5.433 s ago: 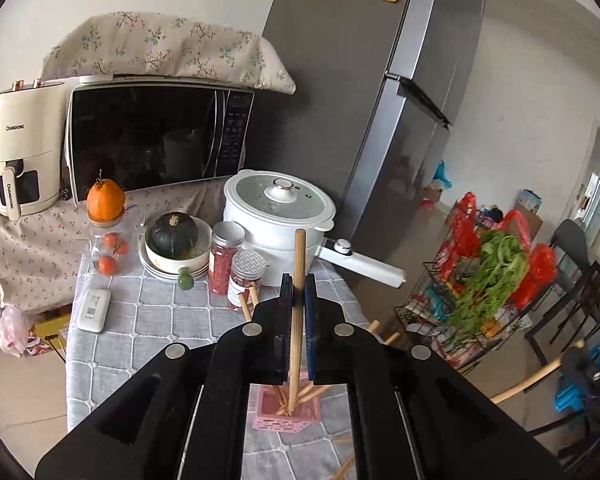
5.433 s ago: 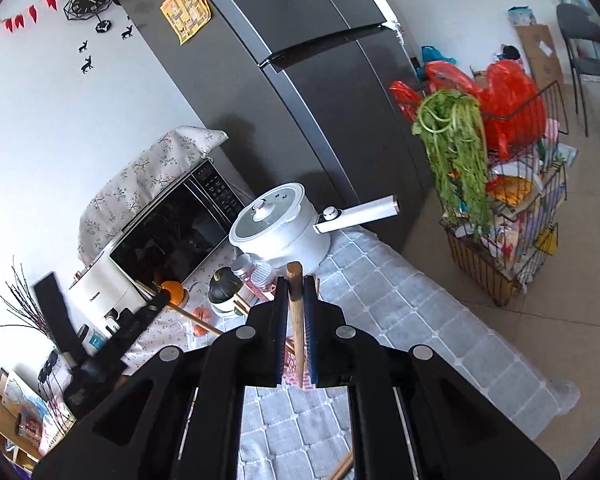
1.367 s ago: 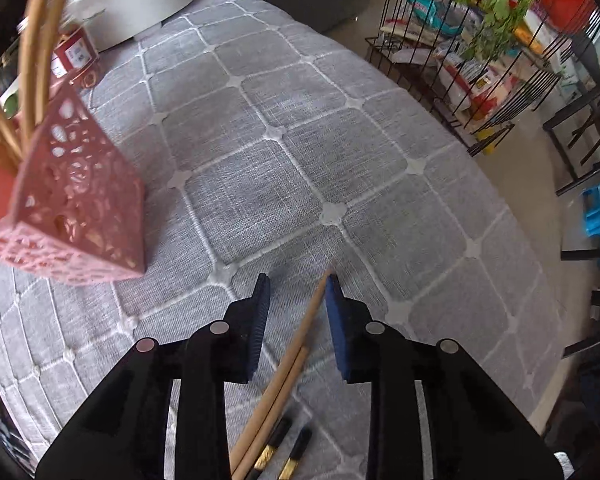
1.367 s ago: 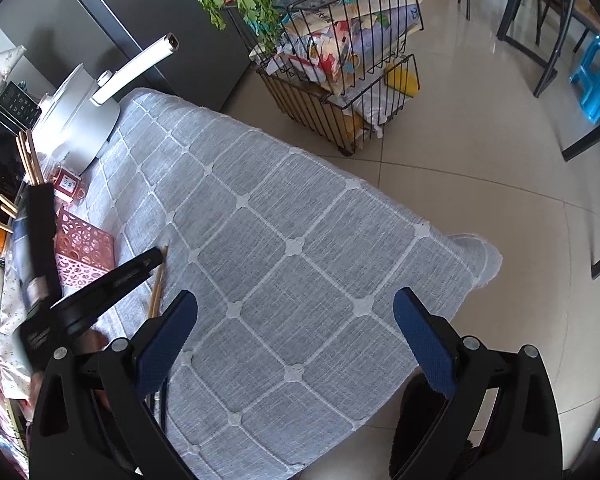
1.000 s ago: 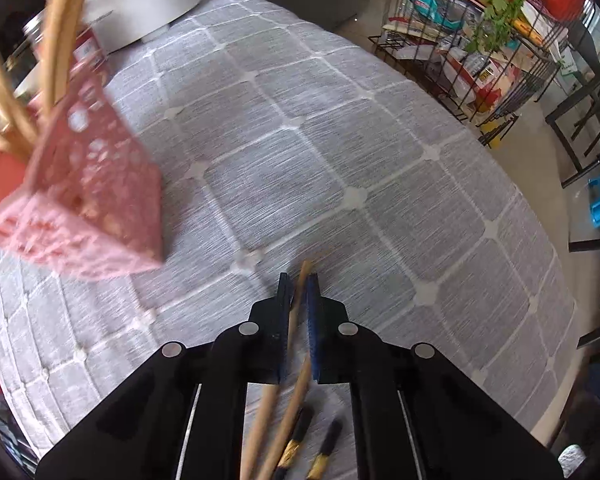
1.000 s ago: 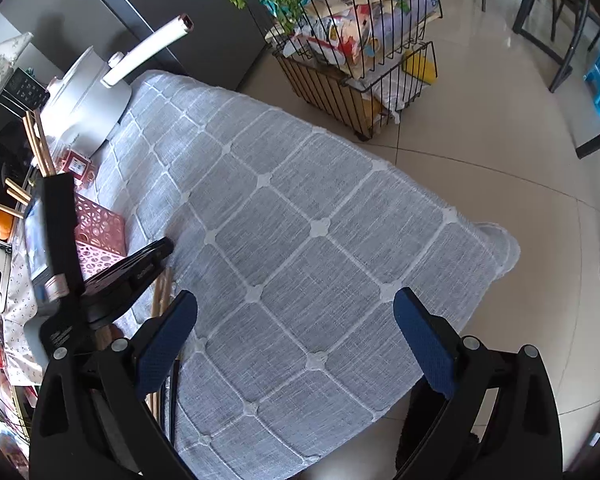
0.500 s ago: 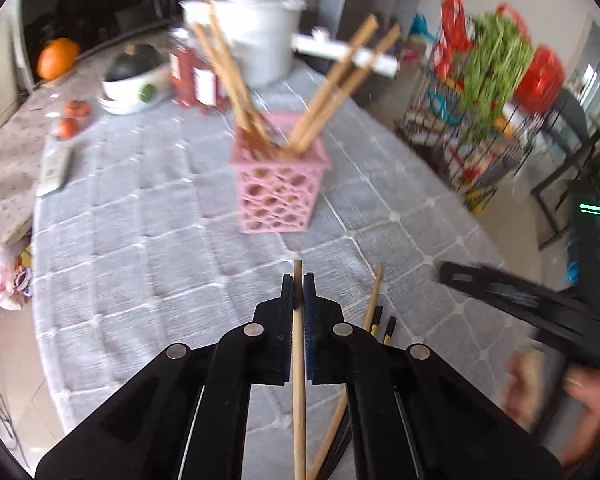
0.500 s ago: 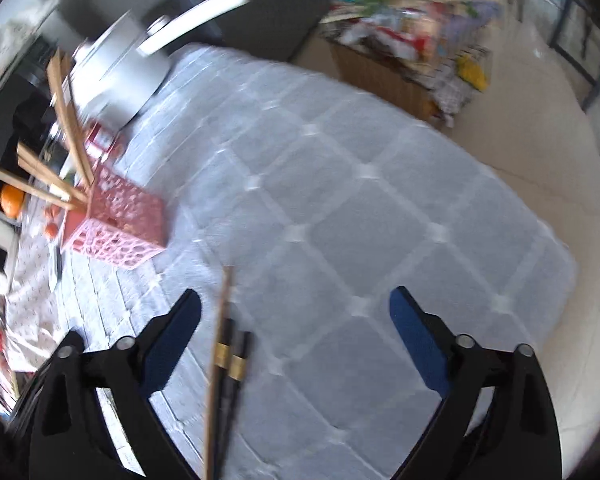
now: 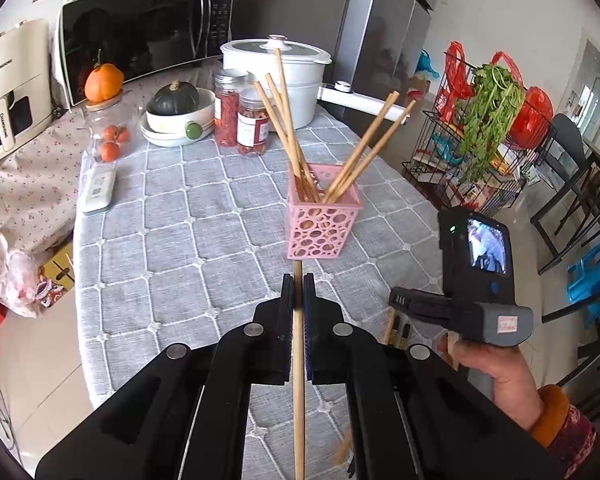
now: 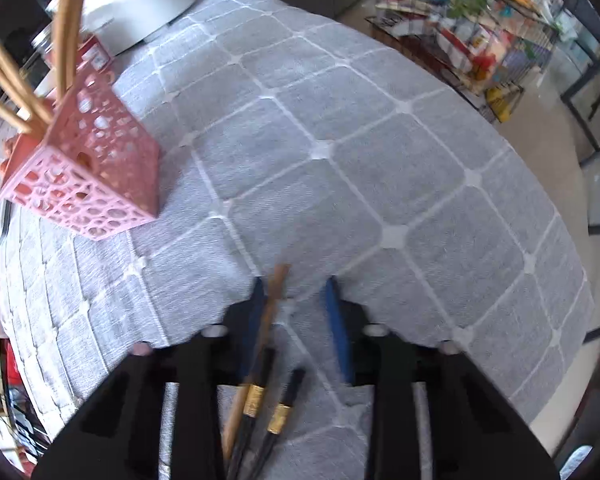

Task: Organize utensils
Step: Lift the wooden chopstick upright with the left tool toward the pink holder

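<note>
Here the left gripper (image 9: 298, 296) is clamped on a wooden chopstick (image 9: 298, 380), ready to lift into the pink holder (image 9: 322, 226) just beyond. The right gripper (image 10: 296, 300), jaws just closing but apart, straddles another chopstick (image 10: 270, 312) on the tablecloth (image 10: 380, 152).

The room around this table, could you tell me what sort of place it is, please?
Most likely a home kitchen or dining corner: a microwave and tall fridge stand behind the table, with a wire rack of groceries beside it.

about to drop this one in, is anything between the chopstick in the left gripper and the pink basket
Nothing visible. The left gripper is shut on a wooden chopstick, and only bare grey tablecloth lies before the pink basket. Five chopsticks already lean inside it.
</note>
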The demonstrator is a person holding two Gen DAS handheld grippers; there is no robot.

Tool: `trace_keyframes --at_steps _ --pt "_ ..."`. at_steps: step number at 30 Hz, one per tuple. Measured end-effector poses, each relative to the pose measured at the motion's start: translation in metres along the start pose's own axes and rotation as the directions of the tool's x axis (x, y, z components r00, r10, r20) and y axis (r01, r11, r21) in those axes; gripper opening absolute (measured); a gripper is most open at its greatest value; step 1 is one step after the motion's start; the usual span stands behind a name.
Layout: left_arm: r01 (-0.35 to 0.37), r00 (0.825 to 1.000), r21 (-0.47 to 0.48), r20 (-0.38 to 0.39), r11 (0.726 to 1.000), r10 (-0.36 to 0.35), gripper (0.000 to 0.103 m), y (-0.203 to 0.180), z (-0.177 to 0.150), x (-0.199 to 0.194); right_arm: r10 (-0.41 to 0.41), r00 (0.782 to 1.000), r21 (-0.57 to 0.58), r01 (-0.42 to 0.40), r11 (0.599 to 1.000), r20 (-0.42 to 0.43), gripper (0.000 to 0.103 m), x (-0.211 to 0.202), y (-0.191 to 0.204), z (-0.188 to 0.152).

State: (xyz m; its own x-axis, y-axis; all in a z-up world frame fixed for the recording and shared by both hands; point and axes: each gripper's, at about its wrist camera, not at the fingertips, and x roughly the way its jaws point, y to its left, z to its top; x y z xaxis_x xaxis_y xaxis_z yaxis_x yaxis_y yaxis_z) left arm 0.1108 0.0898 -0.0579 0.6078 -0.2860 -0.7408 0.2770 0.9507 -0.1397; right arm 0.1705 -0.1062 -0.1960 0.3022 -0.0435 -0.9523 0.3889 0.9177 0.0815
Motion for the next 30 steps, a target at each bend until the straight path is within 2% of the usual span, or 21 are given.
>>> trace_keyframes --at_steps 1,5,7,13,17,22,24,30 --pt "-0.002 1.000 -0.002 0.001 1.000 0.002 0.004 0.001 0.000 0.000 0.006 1.000 -0.011 -0.006 1.000 0.007 0.011 -0.001 0.003 -0.002" --pt "-0.010 1.000 -0.008 0.013 1.000 0.010 0.004 0.004 0.000 -0.005 0.078 0.996 0.017 -0.079 0.997 0.035 0.008 -0.010 0.000 -0.002" --pt "-0.012 1.000 -0.007 0.022 1.000 0.013 0.004 0.004 0.001 -0.008 0.129 0.988 0.028 -0.132 0.991 0.086 0.008 -0.028 -0.005 -0.001" --pt "-0.026 0.999 0.002 0.045 1.000 0.026 0.004 0.003 -0.001 -0.018 0.257 0.947 0.003 -0.263 0.965 0.190 0.007 -0.086 -0.016 -0.002" --pt "-0.034 0.997 0.005 0.063 0.999 0.034 0.004 0.002 -0.001 -0.026 0.336 0.908 -0.043 -0.336 0.941 0.249 0.007 -0.126 -0.030 -0.011" --pt "-0.037 0.995 0.013 0.091 0.999 0.036 0.004 -0.001 -0.004 -0.039 0.384 0.868 -0.117 -0.366 0.923 0.314 0.006 -0.161 -0.043 -0.022" --pt "-0.036 0.994 0.005 0.099 0.999 0.035 0.004 -0.001 -0.005 -0.043 0.398 0.860 -0.123 -0.379 0.917 0.319 0.006 -0.169 -0.049 -0.025" --pt "-0.019 0.990 -0.015 0.140 1.000 0.021 0.004 -0.005 -0.003 -0.060 0.421 0.855 -0.096 -0.413 0.906 0.303 0.006 -0.173 -0.063 -0.027"
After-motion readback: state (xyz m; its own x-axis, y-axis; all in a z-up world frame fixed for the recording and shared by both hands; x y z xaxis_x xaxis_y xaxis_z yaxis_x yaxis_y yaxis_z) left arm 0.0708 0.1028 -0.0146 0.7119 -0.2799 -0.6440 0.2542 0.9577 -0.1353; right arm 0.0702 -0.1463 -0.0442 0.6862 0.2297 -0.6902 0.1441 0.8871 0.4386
